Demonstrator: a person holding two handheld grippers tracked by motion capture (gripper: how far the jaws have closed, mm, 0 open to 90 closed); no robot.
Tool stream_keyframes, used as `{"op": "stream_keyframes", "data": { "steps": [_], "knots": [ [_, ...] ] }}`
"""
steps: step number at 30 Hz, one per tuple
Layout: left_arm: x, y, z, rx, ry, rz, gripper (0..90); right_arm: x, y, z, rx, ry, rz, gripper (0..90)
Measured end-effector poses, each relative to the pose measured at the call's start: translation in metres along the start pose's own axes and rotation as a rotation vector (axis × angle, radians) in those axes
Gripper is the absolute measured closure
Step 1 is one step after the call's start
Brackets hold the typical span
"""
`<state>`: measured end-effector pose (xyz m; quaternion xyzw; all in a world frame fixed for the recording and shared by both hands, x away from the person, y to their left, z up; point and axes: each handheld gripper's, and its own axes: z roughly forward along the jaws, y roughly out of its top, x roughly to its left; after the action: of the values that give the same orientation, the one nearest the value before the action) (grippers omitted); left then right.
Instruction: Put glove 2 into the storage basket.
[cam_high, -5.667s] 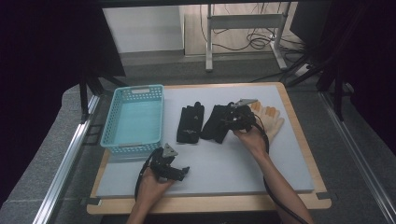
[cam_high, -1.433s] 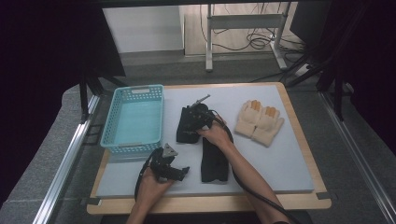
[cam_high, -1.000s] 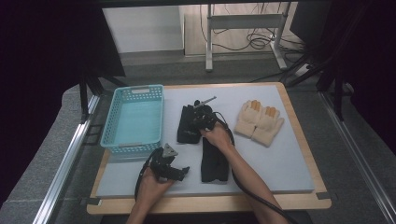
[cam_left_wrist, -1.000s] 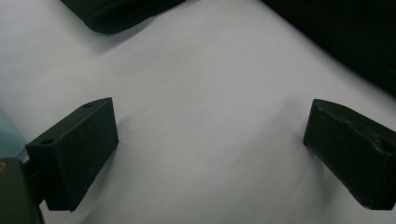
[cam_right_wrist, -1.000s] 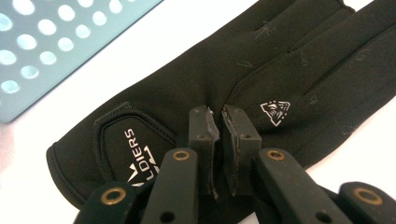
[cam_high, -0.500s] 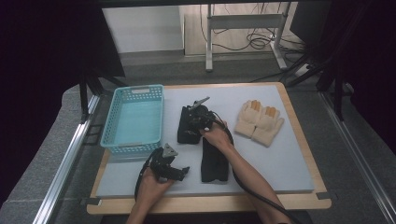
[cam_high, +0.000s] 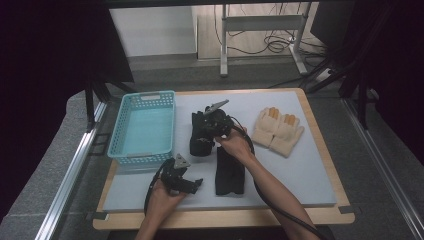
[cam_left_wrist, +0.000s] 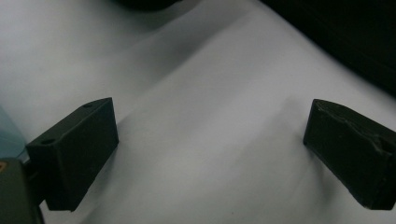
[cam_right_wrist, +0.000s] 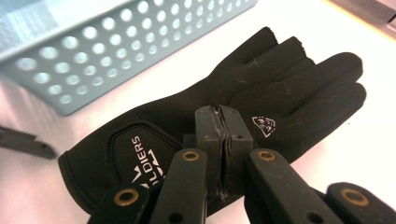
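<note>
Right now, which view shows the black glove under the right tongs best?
The right gripper view: the glove lies flat beside the basket, with its logo, lettering and fingers sharp, just past the shut right tongs. The high view shows it small and dark, partly covered by those tongs.

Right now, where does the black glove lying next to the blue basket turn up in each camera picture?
High view: black glove at centre, right of the blue basket, under the right gripper.
Right gripper view: black glove across the middle, behind the shut jaws, blue basket beyond.
Left gripper view: left gripper, jaws open, faces the white mat.
Shared landmark: the white mat.
</note>
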<state>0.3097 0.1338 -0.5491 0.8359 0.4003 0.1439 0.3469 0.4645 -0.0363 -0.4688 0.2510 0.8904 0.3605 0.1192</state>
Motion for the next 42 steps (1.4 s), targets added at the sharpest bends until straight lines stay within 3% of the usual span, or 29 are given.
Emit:
{"op": "stream_keyframes", "data": {
  "steps": [10, 17, 27, 34, 42],
  "knots": [
    [0.000, 0.000, 0.000, -0.001, 0.000, 0.001, 3.5, 0.007, -0.008, -0.044, -0.046, 0.002, 0.000, 86.6],
    [0.000, 0.000, 0.000, -0.002, 0.000, 0.001, 3.5, 0.016, -0.031, -0.075, -0.053, -0.019, -0.024, 86.5],
    [0.000, 0.000, 0.000, -0.003, 0.000, 0.000, 3.5, 0.033, -0.067, -0.123, -0.053, -0.030, -0.020, 86.5],
    [0.000, 0.000, 0.000, -0.004, 0.000, -0.003, 3.6, 0.043, -0.092, -0.129, -0.025, -0.027, -0.010, 86.4],
    [0.000, 0.000, 0.000, -0.005, 0.002, -0.004, 3.7, 0.045, -0.111, -0.103, 0.016, -0.027, 0.022, 86.2]
  ]
}}
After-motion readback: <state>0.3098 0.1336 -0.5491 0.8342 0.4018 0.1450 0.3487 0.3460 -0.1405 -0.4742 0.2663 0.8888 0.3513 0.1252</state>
